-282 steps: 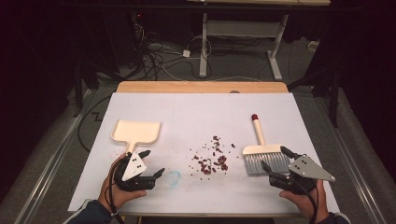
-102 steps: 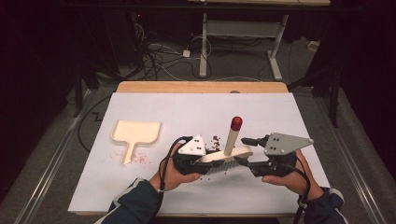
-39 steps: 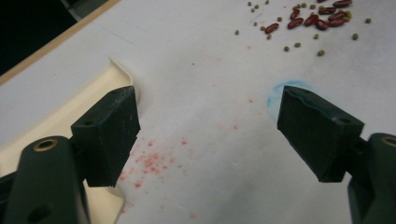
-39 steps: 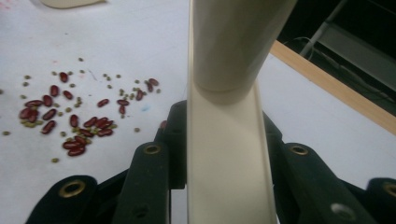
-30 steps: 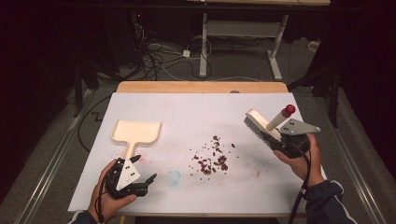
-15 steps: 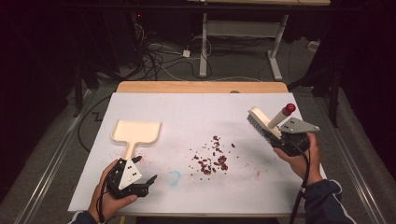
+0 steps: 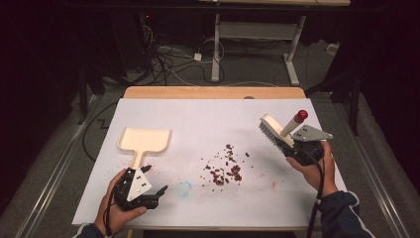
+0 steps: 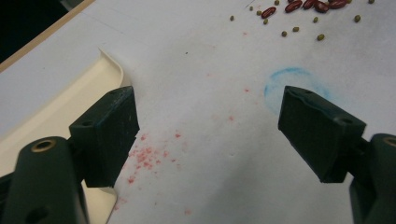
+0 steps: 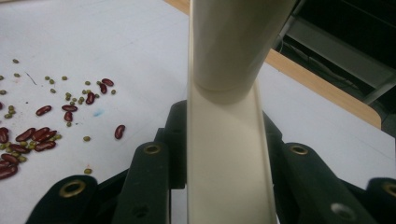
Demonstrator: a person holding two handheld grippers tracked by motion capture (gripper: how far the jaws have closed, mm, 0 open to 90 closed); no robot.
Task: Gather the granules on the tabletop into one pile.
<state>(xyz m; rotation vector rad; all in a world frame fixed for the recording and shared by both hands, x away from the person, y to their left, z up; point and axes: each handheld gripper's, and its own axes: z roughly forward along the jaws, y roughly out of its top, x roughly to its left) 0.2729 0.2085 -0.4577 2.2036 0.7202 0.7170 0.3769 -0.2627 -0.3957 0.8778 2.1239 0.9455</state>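
Two jobs split: right gripper (image 7: 296,144) clamps the brush (image 7: 276,133), seemingly to sweep beans (image 7: 224,168); left gripper (image 7: 157,194) gapes empty beside the dustpan (image 7: 144,141).

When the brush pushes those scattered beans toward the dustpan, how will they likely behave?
The loose red and small green beans look hard, smooth and rounded, so they will probably roll and scatter rather than slide together. The tiny green ones may slip past the bristles. The white paper sheet looks smooth, offering little grip.

obstacles: beans (image 7: 225,166) mid-table, dustpan (image 7: 143,141) left | free: bare sheet (image 7: 208,119) behind both
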